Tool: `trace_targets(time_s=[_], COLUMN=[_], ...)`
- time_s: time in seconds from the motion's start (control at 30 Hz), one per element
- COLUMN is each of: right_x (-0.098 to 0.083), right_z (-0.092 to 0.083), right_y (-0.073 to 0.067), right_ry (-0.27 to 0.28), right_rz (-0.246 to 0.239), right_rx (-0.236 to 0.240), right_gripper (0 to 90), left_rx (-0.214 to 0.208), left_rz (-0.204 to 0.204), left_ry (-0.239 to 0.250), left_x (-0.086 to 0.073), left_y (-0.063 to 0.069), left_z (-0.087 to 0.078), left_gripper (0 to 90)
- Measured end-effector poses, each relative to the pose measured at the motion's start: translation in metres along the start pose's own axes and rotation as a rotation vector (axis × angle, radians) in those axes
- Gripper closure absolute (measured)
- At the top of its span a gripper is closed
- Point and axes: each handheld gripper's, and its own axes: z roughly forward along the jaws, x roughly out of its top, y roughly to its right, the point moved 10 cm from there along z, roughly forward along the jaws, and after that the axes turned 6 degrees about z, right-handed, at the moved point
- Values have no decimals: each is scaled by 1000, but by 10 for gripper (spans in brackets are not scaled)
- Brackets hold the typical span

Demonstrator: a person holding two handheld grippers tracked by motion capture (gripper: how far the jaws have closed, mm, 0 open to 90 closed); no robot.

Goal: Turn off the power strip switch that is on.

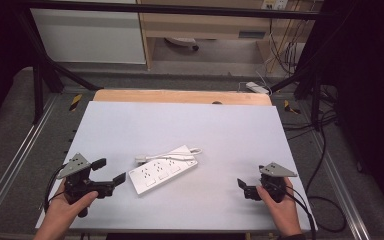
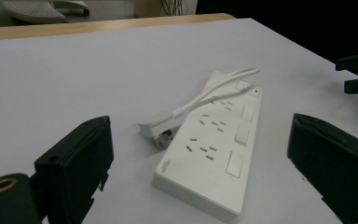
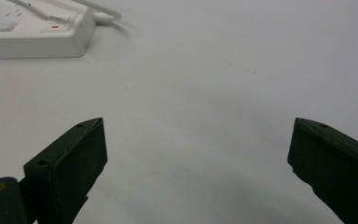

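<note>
White power strip (image 1: 162, 173) on table (image 1: 130, 125), logo print unreadable; left gripper (image 1: 111, 174) and right gripper (image 1: 241, 186) both gape, empty.

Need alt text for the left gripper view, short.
A white power strip lies flat on a white table, its cord and plug resting on it and beside it. The left gripper frames it with jaws wide open.

Overhead and jaw-level views, shared power strip (image 1: 163, 172)

Power strip (image 1: 163, 175) mid-table (image 1: 180, 125), cord (image 1: 172, 156) on its far side; left gripper (image 1: 109, 174) just beside, right gripper (image 1: 241, 184) well apart.
</note>
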Motion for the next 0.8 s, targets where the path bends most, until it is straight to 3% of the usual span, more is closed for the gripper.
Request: trace_targets(time_s=[0.8], right_x=[0], right_z=[0], right_y=[-2], right_ry=[-2], right_rz=[-10], right_rx=[6], right_gripper=[50], left_rx=[-24], left_rz=[33], left_ry=[-20], left_x=[19], left_y=[11], left_z=[21], left_gripper=[75])
